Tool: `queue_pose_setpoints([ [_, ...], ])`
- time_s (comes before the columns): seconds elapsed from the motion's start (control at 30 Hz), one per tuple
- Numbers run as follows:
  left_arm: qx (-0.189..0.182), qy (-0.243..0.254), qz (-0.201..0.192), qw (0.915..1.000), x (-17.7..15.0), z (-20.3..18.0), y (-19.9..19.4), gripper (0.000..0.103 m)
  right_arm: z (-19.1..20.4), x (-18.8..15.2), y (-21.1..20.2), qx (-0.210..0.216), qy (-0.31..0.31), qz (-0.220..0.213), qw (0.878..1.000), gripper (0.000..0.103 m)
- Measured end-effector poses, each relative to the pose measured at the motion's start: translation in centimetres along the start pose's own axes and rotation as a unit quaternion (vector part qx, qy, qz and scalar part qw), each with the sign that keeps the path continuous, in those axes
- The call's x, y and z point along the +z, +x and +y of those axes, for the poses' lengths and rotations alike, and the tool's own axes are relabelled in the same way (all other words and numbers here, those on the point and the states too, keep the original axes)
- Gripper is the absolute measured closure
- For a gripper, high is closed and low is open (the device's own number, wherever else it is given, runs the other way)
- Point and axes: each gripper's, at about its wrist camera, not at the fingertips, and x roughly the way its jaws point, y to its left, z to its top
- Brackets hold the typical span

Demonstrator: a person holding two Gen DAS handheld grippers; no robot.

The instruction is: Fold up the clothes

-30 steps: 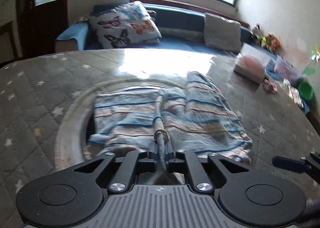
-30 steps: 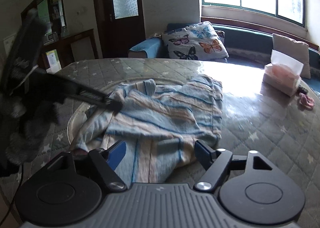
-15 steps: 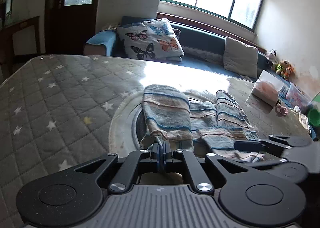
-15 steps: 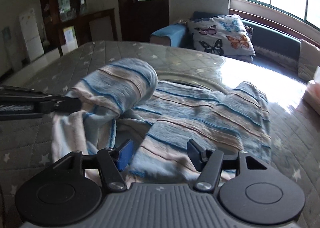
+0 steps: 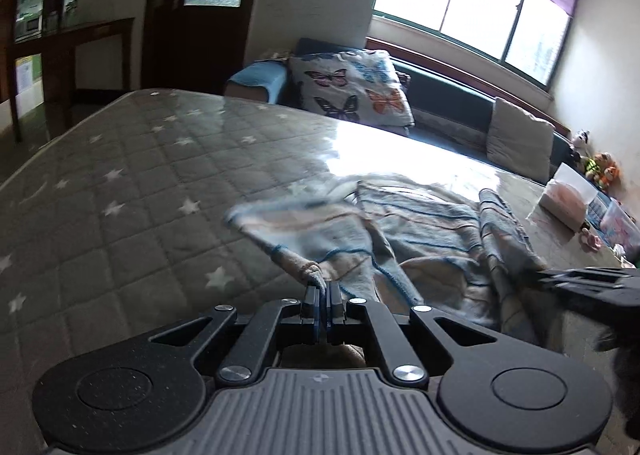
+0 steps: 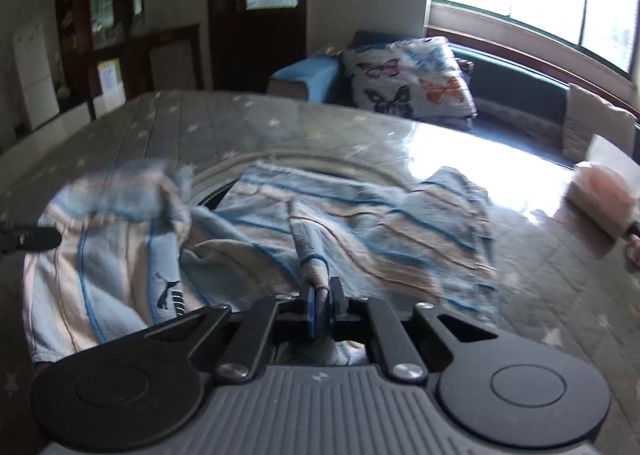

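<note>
Centrally, left gripper (image 5: 323,295) jaws pinching striped garment (image 5: 420,223) edge, right gripper (image 6: 322,295) jaws pinching its cuff, star-quilted tabletop (image 5: 132,191) beneath.

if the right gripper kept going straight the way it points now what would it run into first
Most likely the striped garment itself: the right gripper is shut on a fold, with more cloth lying straight ahead on the quilted bed.
</note>
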Motion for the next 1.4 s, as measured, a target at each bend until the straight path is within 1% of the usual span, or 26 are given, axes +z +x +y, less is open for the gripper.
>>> queue_pose_setpoints([
  [0.2,0.01,-0.011,0.011,0.9998,-2.0,0.9,-2.1,0.1,-3.7,-2.0,-5.3,-0.025,0.048,-0.032,0.998,0.099],
  [0.27,0.01,-0.011,0.015,0.9998,-2.8,1.0,-2.9,0.1,-5.1,-3.2,-7.3,-0.034,0.067,-0.041,0.996,0.099],
  [0.4,0.011,-0.009,0.027,0.9995,-4.2,1.3,-4.4,0.1,-7.9,-6.4,-10.7,-0.063,0.099,-0.046,0.992,0.099],
  [0.5,0.01,-0.009,0.033,0.9994,-4.8,1.5,-5.5,0.1,-9.8,-8.9,-12.6,-0.082,0.123,-0.04,0.988,0.1],
  [0.67,0.011,-0.004,0.048,0.9988,-6.1,1.9,-7.0,0.1,-11.6,-13.2,-14.7,-0.096,0.162,-0.016,0.982,0.1],
  [0.77,0.015,-0.001,0.074,0.9972,-7.2,2.0,-6.8,0.1,-12.3,-15.3,-15.0,-0.098,0.182,0.005,0.978,0.1],
  [0.87,0.017,0.013,0.083,0.9963,-7.9,1.8,-7.0,0.099,-12.7,-16.8,-14.7,-0.101,0.188,0.029,0.977,0.099],
  [0.9,0.018,0.018,0.085,0.996,-8.1,1.6,-7.1,0.096,-12.5,-16.9,-14.8,-0.101,0.185,0.032,0.977,0.099],
  [1.0,0.02,0.03,0.088,0.9955,-8.3,1.4,-7.4,0.094,-12.4,-16.4,-15.1,-0.103,0.179,0.036,0.978,0.097],
  [1.07,0.023,0.036,0.086,0.9954,-8.2,1.4,-7.7,0.092,-12.4,-16.4,-15.2,-0.107,0.175,0.043,0.978,0.091],
  [1.1,0.027,0.04,0.084,0.9953,-8.0,1.5,-7.9,0.087,-12.4,-16.4,-15.4,-0.112,0.172,0.047,0.978,0.09],
  [1.13,0.032,0.044,0.08,0.9953,-7.9,1.6,-8.2,0.077,-12.5,-16.5,-15.5,-0.118,0.169,0.051,0.977,0.089],
  [1.17,0.038,0.048,0.076,0.9952,-7.7,1.7,-8.4,0.072,-12.6,-16.5,-15.6,-0.123,0.169,0.053,0.977,0.086],
  [1.2,0.042,0.05,0.072,0.9952,-7.5,1.9,-8.7,0.065,-12.7,-16.6,-15.8,-0.129,0.168,0.054,0.976,0.085],
  [1.23,0.046,0.051,0.067,0.9954,-7.2,2.0,-8.9,0.06,-12.9,-16.8,-16.3,-0.14,0.168,0.056,0.974,0.083],
  [1.3,0.053,0.053,0.056,0.9956,-6.5,2.2,-9.4,0.056,-13.4,-16.8,-16.9,-0.153,0.167,0.052,0.973,0.083],
  [1.4,0.061,0.054,0.043,0.9958,-5.3,2.2,-9.1,0.056,-14.1,-16.0,-17.5,-0.163,0.161,0.038,0.973,0.083],
])
